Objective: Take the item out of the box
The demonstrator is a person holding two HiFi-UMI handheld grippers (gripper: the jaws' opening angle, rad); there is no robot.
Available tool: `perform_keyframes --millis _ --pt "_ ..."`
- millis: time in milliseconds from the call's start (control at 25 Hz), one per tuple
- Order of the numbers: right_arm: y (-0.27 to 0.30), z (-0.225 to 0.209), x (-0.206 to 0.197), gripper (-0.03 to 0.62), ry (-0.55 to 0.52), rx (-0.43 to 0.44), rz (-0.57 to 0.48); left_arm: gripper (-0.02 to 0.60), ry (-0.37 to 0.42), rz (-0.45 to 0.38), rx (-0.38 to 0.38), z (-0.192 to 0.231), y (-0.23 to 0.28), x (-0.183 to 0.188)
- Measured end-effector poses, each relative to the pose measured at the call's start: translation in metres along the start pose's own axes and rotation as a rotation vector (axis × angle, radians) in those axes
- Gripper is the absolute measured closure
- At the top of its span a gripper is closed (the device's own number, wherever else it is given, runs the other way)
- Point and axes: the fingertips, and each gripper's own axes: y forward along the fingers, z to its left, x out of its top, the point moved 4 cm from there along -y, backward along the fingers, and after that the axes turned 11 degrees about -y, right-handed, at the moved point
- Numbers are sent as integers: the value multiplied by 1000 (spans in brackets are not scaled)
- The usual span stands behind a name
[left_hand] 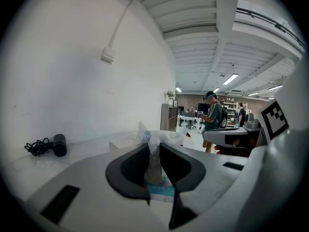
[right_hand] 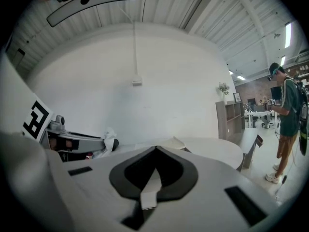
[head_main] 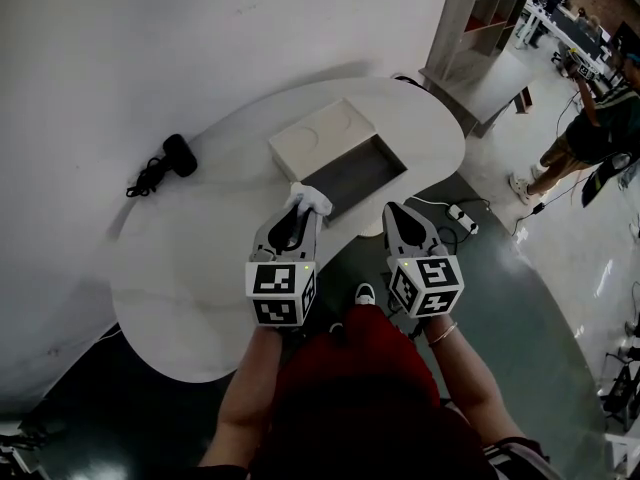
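The crinkled white packet (head_main: 312,200) with blue print stands upright, pinched in the left tongs (left_hand: 154,149) over the bench's (head_main: 180,258) near edge. Just beyond it the pale box (head_main: 322,136) lies open, its dark tray slid out.

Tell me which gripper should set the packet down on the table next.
Left. The left gripper is shut on the white plastic packet, at the open box's near corner. The right gripper is shut with nothing between its jaws, so it would first need a handover.
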Motion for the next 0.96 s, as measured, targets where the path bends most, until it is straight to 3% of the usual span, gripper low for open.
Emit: perform_keyframes --millis 960 --pt "-7 -2 1 579 -8 18 -25 489 -14 -20 3 -6 -7 1"
